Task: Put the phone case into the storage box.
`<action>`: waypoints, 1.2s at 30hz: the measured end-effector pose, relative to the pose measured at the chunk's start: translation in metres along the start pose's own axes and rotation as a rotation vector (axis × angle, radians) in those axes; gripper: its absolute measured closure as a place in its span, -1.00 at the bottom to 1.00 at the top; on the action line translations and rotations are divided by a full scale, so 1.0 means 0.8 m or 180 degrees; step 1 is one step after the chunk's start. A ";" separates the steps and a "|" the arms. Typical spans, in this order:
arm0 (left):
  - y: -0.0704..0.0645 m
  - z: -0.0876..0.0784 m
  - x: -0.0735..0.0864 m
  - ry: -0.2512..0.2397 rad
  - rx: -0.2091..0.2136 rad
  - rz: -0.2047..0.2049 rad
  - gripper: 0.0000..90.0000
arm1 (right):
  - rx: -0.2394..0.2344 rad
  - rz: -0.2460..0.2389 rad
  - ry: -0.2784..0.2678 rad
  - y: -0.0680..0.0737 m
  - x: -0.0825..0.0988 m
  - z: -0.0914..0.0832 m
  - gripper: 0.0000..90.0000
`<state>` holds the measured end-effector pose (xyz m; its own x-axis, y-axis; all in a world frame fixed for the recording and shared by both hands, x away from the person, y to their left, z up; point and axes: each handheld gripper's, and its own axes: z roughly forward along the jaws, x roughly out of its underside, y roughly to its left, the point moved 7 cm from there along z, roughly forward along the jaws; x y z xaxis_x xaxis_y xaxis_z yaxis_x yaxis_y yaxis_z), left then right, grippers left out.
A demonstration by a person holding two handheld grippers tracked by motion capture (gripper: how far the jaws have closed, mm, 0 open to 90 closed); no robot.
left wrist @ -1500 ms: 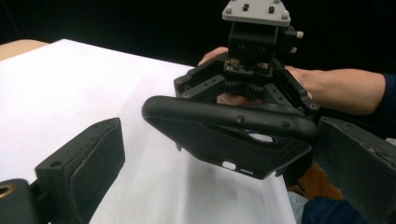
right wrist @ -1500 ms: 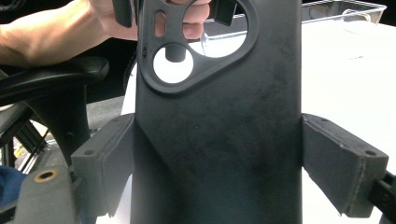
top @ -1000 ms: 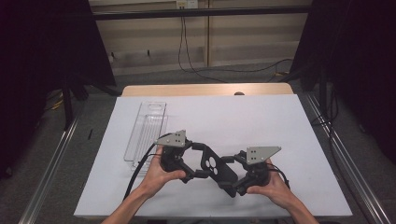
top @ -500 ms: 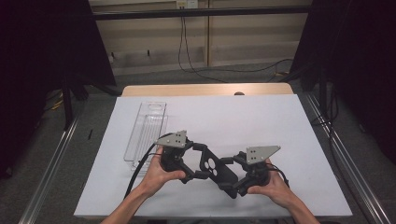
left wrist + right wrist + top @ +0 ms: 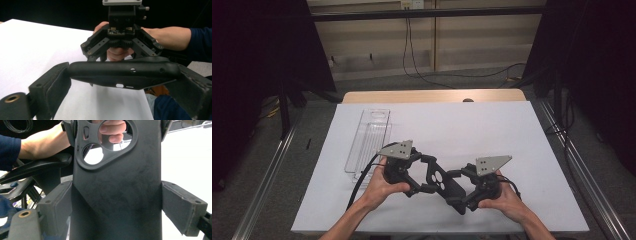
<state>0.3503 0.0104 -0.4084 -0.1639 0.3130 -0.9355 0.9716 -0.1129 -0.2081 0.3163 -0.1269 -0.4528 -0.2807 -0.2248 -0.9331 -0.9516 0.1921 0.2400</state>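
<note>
A black phone case (image 5: 438, 179) with a camera cut-out is held low over the white table sheet between both grippers. My left gripper (image 5: 418, 176) is shut on it from the left and my right gripper (image 5: 462, 192) from the right. In the left gripper view the case (image 5: 125, 72) lies crosswise, port edge toward the camera, with a jaw pressing on each end; the right gripper (image 5: 122, 37) and its hand sit behind it. In the right gripper view the case (image 5: 117, 185) stands lengthwise, with both pads (image 5: 58, 201) against its sides.
A clear plastic tray (image 5: 368, 142) lies on the white sheet (image 5: 482, 125) left of the hands. A wooden table edge (image 5: 432, 96) runs along the back. Metal rails (image 5: 579, 175) flank the table, and cables lie on the floor beyond.
</note>
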 end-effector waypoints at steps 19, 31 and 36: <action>-0.003 0.001 0.000 0.0112 0.0077 0.0041 -0.75 | -0.0073 0.0009 0.0043 0.002 0.003 0.003 -0.68; -0.004 0.002 -0.004 0.0310 0.0136 0.0039 -0.73 | -0.0082 -0.0010 0.0050 0.003 0.003 0.004 -0.68; -0.004 0.001 -0.002 0.0346 0.0116 0.0024 -0.71 | -0.0067 -0.0040 0.0062 0.003 0.004 0.005 -0.68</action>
<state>0.3476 0.0093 -0.4062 -0.1353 0.4123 -0.9009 0.9655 -0.1493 -0.2133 0.3137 -0.1233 -0.4563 -0.2710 -0.2457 -0.9307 -0.9574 0.1690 0.2341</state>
